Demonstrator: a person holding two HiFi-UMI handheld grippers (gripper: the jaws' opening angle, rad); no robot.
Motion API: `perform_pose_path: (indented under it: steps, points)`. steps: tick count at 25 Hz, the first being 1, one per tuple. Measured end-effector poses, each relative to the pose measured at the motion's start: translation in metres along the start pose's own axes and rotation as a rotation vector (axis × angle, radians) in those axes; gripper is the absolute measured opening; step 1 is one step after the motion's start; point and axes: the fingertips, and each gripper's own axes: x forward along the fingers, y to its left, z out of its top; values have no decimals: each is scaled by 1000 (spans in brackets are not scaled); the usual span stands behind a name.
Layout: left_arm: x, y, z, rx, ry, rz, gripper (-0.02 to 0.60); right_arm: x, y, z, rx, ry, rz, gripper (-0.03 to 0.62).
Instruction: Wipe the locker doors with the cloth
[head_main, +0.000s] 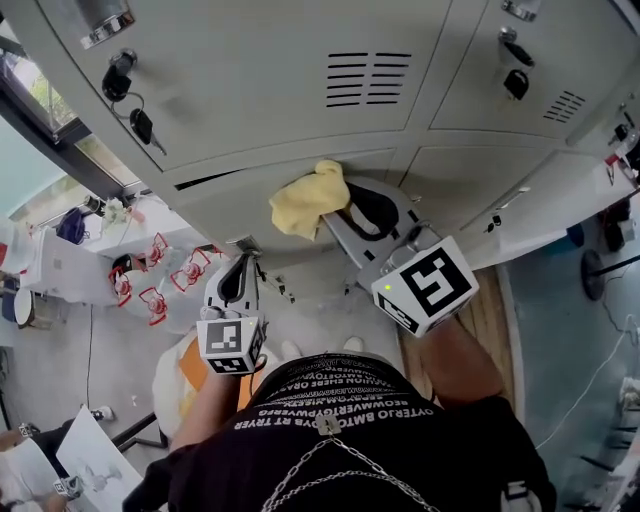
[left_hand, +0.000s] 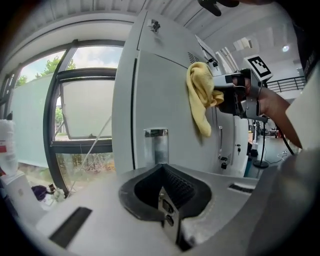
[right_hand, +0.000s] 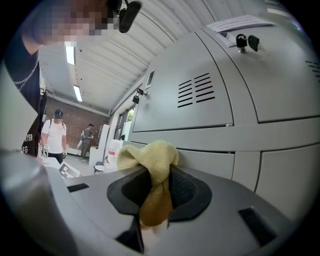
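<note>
Right gripper (right_hand: 159, 172) has its jaws clamped on a bunched yellow cloth (right_hand: 150, 156). The wad pokes out front, pressed against the grey locker door (right_hand: 210, 150), just below the vented door (right_hand: 195, 90) at 12 o'clock. Left gripper (left_hand: 167, 212) has its jaws closed together with nothing in them, and in the head view it sits at roughly 8 o'clock from the cloth. For a decent wipe I'd keep the wad flat on the panel, use steady pressure and overlapping strokes, and steer round the keys (head_main: 140, 125) dangling from the lock.
</note>
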Motion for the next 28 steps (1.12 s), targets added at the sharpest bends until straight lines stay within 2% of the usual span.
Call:
perform_pose_path:
  steps: [4, 8, 12, 16, 21, 25, 28]
  points:
    - [-2, -17, -3, 27, 10, 17, 6, -9, -13, 0, -2, 2, 3, 87]
    - [-5, -30, -9, 4, 19, 31, 6, -20, -26, 0, -6, 4, 5, 86]
    - [-9, -35, -14, -19, 22, 76, 6, -30, -38, -2, -3, 4, 14, 86]
    - [-14, -41, -17, 6, 26, 119, 6, -39, -49, -4, -6, 0, 23, 86]
    - [-24, -48, -24, -4, 41, 169, 6, -49, -62, -9, -13, -9, 13, 86]
    - [-37, -49, -28, 9, 58, 209, 6, -54, -59, -15, -52, -15, -32, 91]
    - [-49, -42, -28, 23, 63, 242, 6, -50, -45, -20, -40, -30, -4, 91]
